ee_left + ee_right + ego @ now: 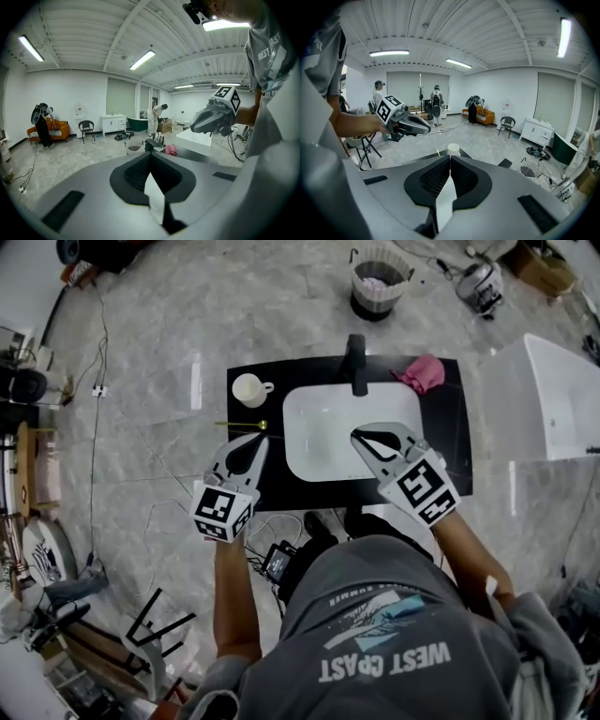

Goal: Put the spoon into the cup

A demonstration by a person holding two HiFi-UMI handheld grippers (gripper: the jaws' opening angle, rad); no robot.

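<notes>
- The spoon (242, 425) lay flat on the black counter (441, 442), just left of the white basin (319, 460). Its bowl end seemed to be the end nearer the basin, and nothing touched it.
- The cup (249, 389) stood upright near the counter's back left corner, with its handle turned toward the basin side. It was near the spoon but apart from it, so a lifted spoon would have only a short way to go.
- The left tongs (255, 442) hung just in front of the spoon, tips aimed toward it and tilted a little downward. This side was probably chosen for the pick because both spoon and cup sat on the left.
- Its jaws were clenched together with nothing between them. By my reading they would have to part before they could take the thin handle.
- The right tongs (359, 435) hovered over the front of the basin, likewise clenched on nothing and well apart from spoon and cup. It looked held clear of the work, or kept ready to steady the cup.
- A spoon lying this flat on a hard top offers little to bite on. A low approach seemed the likely reason for the shallow tilt.
- The task had not begun: the spoon was outside the cup and ungrasped.
</notes>
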